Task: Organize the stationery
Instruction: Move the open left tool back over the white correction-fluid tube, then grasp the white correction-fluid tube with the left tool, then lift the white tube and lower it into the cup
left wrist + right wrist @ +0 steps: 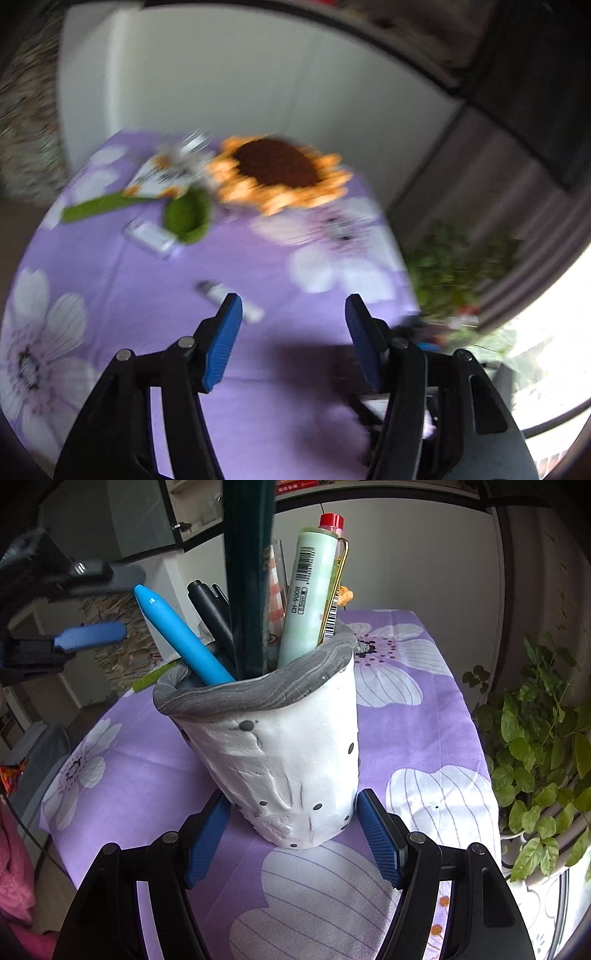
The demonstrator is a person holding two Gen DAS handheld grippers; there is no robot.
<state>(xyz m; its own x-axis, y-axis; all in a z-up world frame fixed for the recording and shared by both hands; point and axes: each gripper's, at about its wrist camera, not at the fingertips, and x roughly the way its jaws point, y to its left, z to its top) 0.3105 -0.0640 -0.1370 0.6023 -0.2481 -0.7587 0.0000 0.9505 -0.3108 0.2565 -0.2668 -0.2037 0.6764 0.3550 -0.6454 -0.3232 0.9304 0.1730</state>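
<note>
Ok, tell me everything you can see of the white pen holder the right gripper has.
The pen holder is a hand-shaped white cup, clay-like, dented and creased, with dark dots and a thick grey streaked rim. It stands upright on the purple flowered tablecloth. The right gripper is shut on its lower part, one blue pad on each side. Inside stand a blue pen, black pens, a pale green marker, a red-capped pen and a tall dark thing.

Right tongs (291,805) clamp the white pen holder (288,760) at centre frame; blue pen (177,635) and green marker (306,594) stand inside.
</note>
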